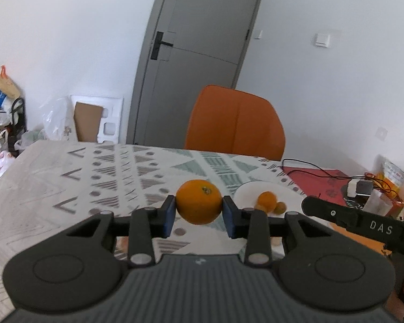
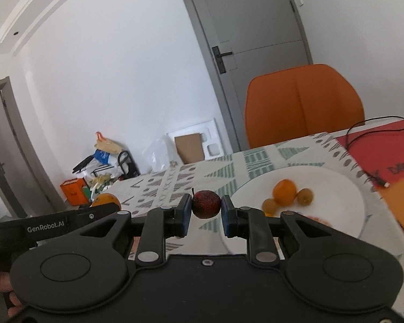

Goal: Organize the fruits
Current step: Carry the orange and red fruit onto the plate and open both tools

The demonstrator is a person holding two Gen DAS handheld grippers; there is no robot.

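White walls, a grey door (image 1: 199, 53) and an orange chair (image 1: 235, 123) stand behind a table under a patterned cloth (image 1: 67, 177). Over it the left gripper (image 1: 199, 215) is closed on an orange (image 1: 198, 201), its blue pads pressing the fruit's two sides, clear of the cloth. To its right the right gripper (image 2: 205, 214) is clamped narrowly on a small dark red fruit (image 2: 206, 204), stem up, perhaps a plum. Both are held in the air, near the white plate (image 2: 334, 185), which lies just right of and beyond them.

On that plate sit a small orange (image 2: 284, 192) and two little brownish fruits (image 2: 305, 197), close together near its middle. To finish this step well, I'd say each fruit should be carried over the bare part of the plate, lowered until it rests, and only then released, so that nothing rolls into the others or off the rim.

Motion blur softens the plate fruits; what the brown ones are I cannot tell. The plate's near edge is hidden behind the gripper bodies.
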